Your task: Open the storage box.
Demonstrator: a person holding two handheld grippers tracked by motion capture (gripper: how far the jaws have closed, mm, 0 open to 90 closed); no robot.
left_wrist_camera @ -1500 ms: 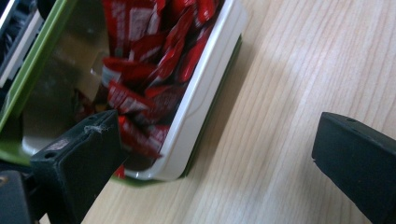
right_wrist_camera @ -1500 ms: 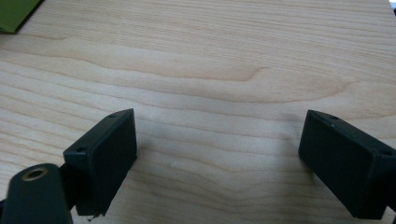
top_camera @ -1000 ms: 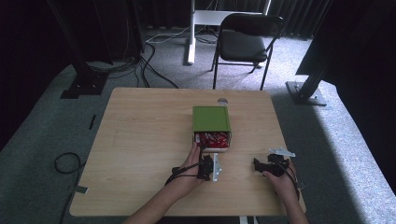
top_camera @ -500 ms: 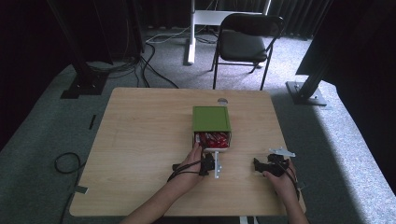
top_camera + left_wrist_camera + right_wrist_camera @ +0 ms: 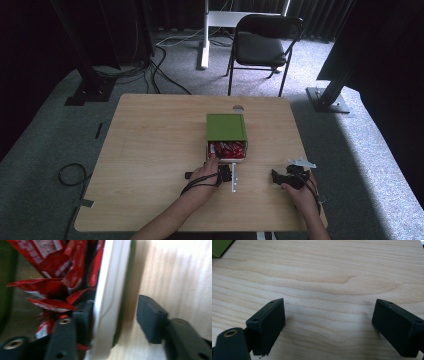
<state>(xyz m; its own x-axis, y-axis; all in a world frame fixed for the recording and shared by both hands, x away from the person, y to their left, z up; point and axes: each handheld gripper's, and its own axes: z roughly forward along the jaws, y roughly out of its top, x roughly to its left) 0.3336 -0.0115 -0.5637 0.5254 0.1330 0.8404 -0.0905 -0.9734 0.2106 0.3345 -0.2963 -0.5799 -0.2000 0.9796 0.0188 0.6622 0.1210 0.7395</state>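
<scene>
While a wooden table [image 5: 150, 150] holds a green drawer box [image 5: 226, 127] at its middle, the left gripper [image 5: 116, 315] straddles the open drawer's stiff white front panel [image 5: 110, 290], jaws not yet closed; light, crinkly red packets [image 5: 50, 277] fill it. Right gripper [image 5: 328, 327] rests spread, empty.

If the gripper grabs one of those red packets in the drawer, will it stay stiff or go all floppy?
Probably floppy: the red packets look crinkled and bent, like thin wrapper. They seem light, lying loosely heaped in the white drawer. Their shiny skin may slip between the left gripper jaws, which now straddle the drawer front.
</scene>
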